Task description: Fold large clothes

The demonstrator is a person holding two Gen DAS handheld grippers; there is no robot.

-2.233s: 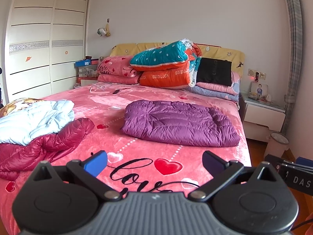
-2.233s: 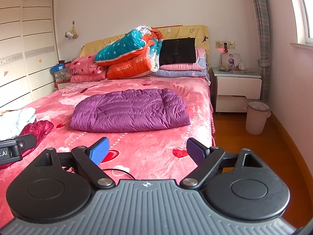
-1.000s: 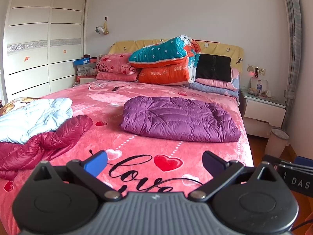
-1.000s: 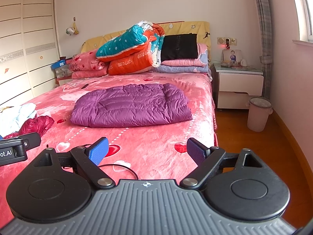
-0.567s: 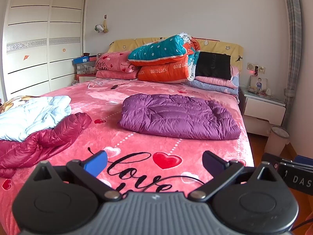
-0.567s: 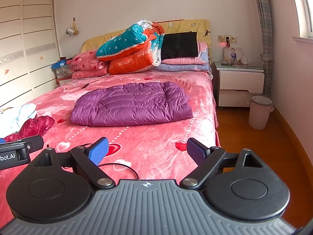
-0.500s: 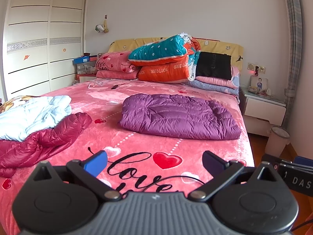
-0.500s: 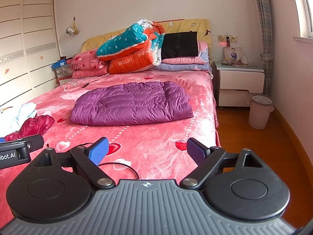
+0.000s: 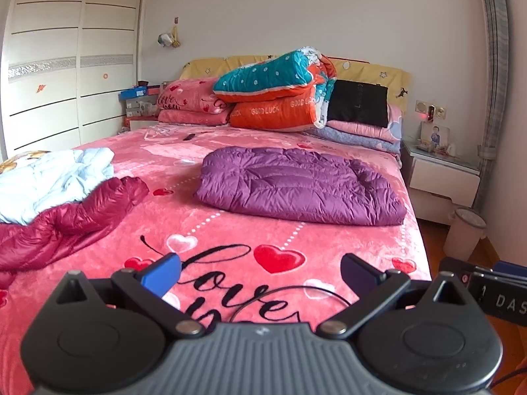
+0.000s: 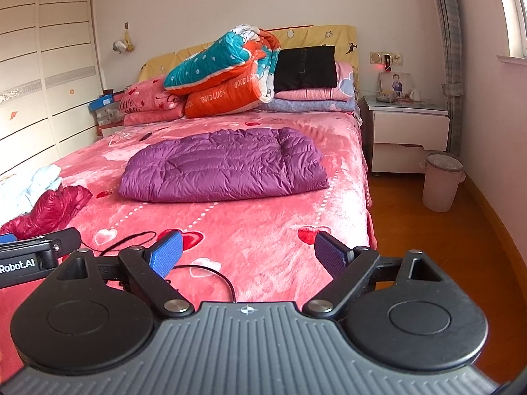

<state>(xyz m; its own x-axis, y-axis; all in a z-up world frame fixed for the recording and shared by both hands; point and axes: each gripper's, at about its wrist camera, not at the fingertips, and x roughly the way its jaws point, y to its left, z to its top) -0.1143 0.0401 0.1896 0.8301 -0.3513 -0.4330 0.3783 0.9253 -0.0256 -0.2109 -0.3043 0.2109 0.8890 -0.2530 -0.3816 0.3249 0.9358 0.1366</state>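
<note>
Both the left gripper (image 9: 260,271) and right gripper (image 10: 247,253) hang empty near the foot of the bed (image 9: 230,230), jaws wide apart. The purple down jacket (image 9: 296,184) lies folded mid-bed; 2 more, the dark red jacket (image 9: 66,217) and pale blue jacket (image 9: 52,177), sit heaped at the left. That slippery puffy fabric could slide from a shallow pinch

Red jacket (image 9: 66,220) + pale blue garment (image 9: 49,181) cut off at left edge; bedside photo (image 10: 395,84) too small.

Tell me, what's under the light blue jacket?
The dark red jacket sticks out from under the light blue jacket. How far underneath it reaches is covered.
</note>
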